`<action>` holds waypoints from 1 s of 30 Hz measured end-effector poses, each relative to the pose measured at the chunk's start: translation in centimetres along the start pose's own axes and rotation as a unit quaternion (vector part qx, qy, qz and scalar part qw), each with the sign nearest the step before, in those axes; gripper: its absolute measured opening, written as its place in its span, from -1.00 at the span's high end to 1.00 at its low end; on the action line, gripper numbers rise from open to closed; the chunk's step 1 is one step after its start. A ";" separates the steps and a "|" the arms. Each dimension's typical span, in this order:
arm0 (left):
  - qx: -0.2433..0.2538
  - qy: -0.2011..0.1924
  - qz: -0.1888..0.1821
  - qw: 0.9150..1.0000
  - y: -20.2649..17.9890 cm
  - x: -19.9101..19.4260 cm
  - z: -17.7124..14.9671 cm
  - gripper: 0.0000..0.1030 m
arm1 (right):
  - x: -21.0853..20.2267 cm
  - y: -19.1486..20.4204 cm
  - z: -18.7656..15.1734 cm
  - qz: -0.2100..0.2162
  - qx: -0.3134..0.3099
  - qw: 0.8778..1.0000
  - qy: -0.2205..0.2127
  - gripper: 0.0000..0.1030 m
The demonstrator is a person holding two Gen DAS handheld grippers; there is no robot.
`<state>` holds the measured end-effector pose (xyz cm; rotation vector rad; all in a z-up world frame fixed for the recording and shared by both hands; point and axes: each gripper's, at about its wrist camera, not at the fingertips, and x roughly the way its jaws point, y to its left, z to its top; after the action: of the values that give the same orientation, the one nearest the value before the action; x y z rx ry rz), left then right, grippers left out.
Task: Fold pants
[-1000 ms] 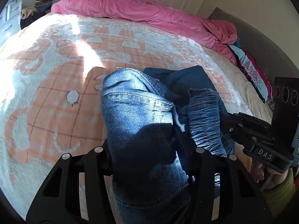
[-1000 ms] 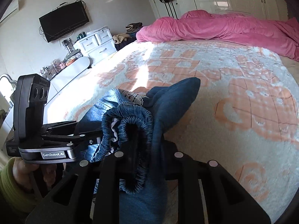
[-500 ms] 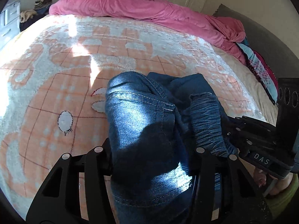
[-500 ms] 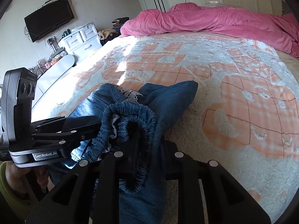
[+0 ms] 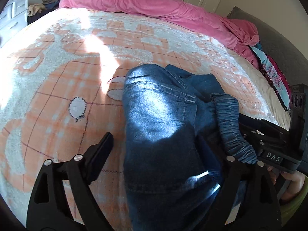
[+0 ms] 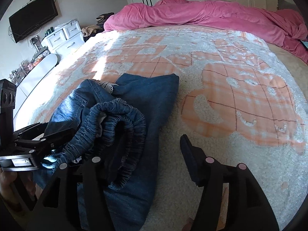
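Across the wide bed we see a fluffy white-and-orange checked blanket [image 5: 57, 88], with a crumpled pink duvet [image 5: 146, 5] heaped along its far edge and a white chest of drawers [image 6: 63, 38] and a black wall-mounted television [image 6: 32, 17] beyond the bedside. Nothing lies on the blanket near our work except the bundled blue denim pants [image 5: 161, 127], which rest on it just ahead of both tools, their gathered elastic waistband [image 6: 119, 119] bunched on the side nearest our right tool. Our left gripper [image 5: 156, 150] has its jaws opening; they stand wide apart with the denim between them, the left finger [image 5: 100, 154] clear of the cloth, while the other is hidden against the fabric. Our right gripper [image 6: 146, 157] is also opening: the waistband drapes over its left finger, and its right finger [image 6: 192, 159] stands free over bare blanket.
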<state>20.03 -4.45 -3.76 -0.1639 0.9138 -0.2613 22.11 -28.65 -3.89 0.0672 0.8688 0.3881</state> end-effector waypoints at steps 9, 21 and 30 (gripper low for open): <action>-0.006 -0.019 0.003 1.000 0.2 -2.3 -0.7 -0.77 | -2.7 -0.7 -1.6 -0.006 0.008 1.000 -0.016 -0.18; 0.006 -0.058 0.045 0.997 -0.6 -6.4 -1.0 -0.81 | -8.6 0.8 -1.1 -0.013 0.005 0.996 -0.093 -0.89; 0.010 -0.099 0.062 0.993 -0.4 -11.4 -2.8 -0.81 | -12.8 3.6 -2.9 -0.022 -0.029 0.989 -0.142 -0.91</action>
<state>11.08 -1.61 3.30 -0.1119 0.7220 -0.1353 11.38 -30.17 4.36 0.0483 0.5768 0.3530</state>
